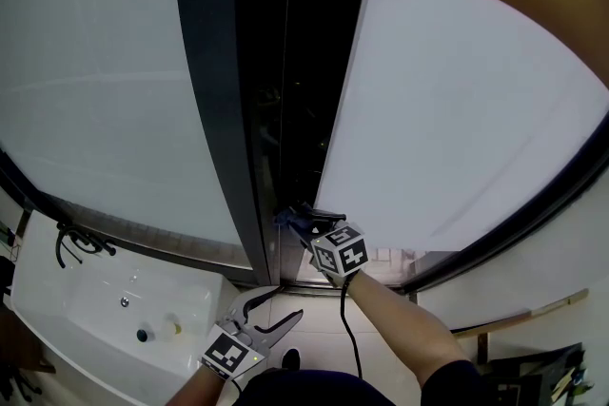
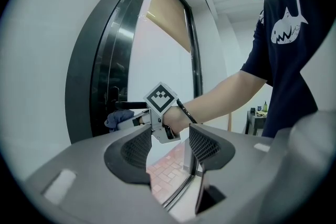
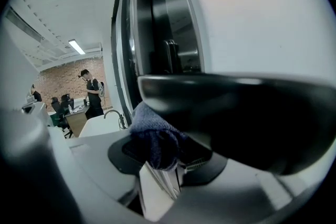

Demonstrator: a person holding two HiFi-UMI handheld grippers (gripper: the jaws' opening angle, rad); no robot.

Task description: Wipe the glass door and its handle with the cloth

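The frosted glass door [image 1: 447, 128] fills most of the head view, with its dark frame [image 1: 214, 90] running up beside it. A white sink [image 1: 105, 299] sits low and left of the door. Below the door and clear of it, the left gripper [image 2: 170, 147] has its jaws wide apart (nothing between them). At the door's edge, by the black handle [image 3: 220, 107], the right gripper [image 1: 306, 225] is clamped on a blue cloth [image 3: 155, 136], which touches the handle's underside.
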